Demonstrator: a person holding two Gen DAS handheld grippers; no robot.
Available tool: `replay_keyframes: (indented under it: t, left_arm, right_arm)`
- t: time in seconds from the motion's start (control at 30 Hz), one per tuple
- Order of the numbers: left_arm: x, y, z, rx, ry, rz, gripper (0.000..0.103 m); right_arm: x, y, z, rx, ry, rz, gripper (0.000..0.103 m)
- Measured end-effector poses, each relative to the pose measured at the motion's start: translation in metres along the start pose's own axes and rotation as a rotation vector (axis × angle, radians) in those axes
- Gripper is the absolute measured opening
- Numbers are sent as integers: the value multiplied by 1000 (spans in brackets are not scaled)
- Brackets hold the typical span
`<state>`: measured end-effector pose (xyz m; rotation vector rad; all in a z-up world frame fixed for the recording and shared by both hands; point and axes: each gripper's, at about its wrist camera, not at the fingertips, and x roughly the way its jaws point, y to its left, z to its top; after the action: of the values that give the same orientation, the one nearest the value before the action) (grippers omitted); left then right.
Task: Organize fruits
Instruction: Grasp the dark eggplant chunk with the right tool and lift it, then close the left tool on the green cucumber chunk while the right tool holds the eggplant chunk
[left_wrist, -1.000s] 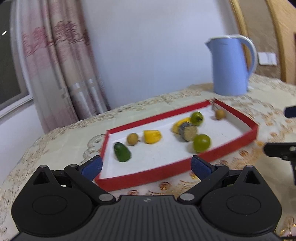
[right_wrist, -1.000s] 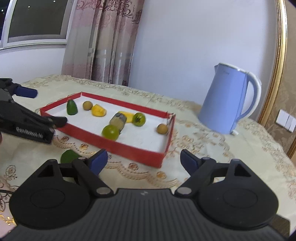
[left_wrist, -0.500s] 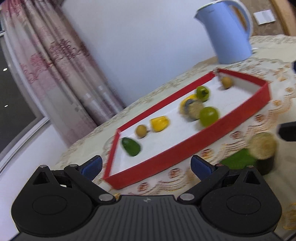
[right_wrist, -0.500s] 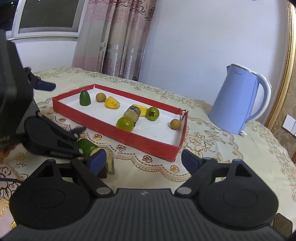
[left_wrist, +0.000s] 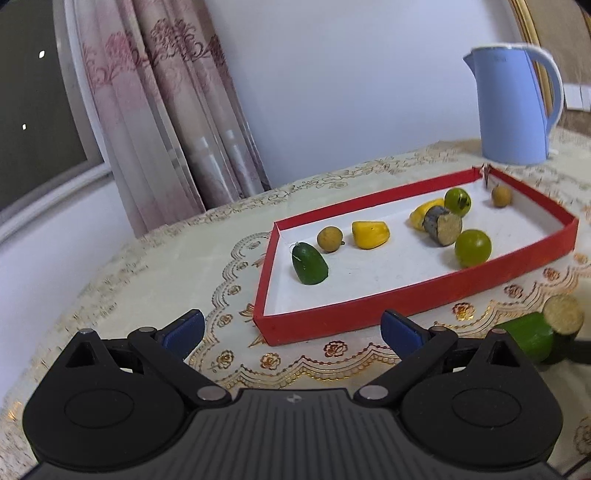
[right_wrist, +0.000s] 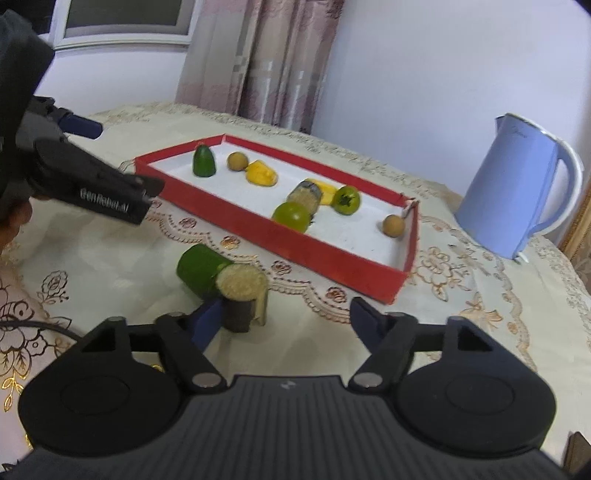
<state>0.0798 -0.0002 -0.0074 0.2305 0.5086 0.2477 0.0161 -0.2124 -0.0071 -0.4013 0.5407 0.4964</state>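
Left gripper (left_wrist: 291, 328): blue pads spread wide, nothing between them, hanging over the tablecloth (left_wrist: 147, 273) just short of the red tray's (left_wrist: 406, 295) near wall.

Right gripper (right_wrist: 284, 319): jaws closing; the dark cane stub (right_wrist: 245, 295) stands at the left pad, the right pad well clear of it. Not gripped yet.

Left to right on the cloth:
- Green cylinder piece (right_wrist: 201, 269) lies on its side, touching the stub. Both are outside the tray, near its front wall.
- The stub looks light and stiff, with a fibrous cut top. The bark is probably smooth; pinch across its upright sides, low down.
- The cylinder may roll if nudged.

Room: open white floor at the tray's near-left and right ends (right_wrist: 354, 229). The low red wall must be cleared on the way in. Blue kettle (right_wrist: 517, 188) stands well apart, far right.
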Motion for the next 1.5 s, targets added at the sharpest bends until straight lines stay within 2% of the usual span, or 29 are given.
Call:
replay_keyframes:
  t: [0.33, 0.47, 0.53, 0.63, 0.8, 0.97, 1.17, 1.23, 1.37, 1.5]
  left_arm:
    - [-7, 5, -1, -29, -2, -30, 102]
    - [-7, 7, 0, -35, -3, -29, 102]
    - [-8, 9, 0, -44, -2, -45, 102]
    - [-9, 11, 0, -65, 2, -85, 102]
    - [-13, 9, -2, -68, -9, -147, 102]
    - [-21, -9, -4, 3, -39, -225, 102]
    - [-29, -40, -5, 97, -64, -321, 102]
    - [-33, -51, -6, 137, -85, -320, 102]
    - [-33, -74, -7, 243, -111, -265, 102]
    - [-24, -82, -5, 229, -63, -298, 102]
  right_arm:
    - [21, 5, 7, -19, 36, 65, 43]
    - [25, 6, 9, -15, 36, 84, 41]
    - [28, 4, 9, 3, 34, 98, 41]
    - [28, 1, 9, 22, 35, 116, 31]
    - [20, 0, 6, 30, 20, 85, 31]
    - [3, -14, -2, 82, -5, 19, 31]
    - [-13, -32, -13, 138, -15, -18, 31]
    - [-15, -35, -15, 148, -15, -26, 31]
    - [-18, -36, -20, 163, -17, -27, 31]
    - [-20, -37, -22, 172, -21, -27, 31]
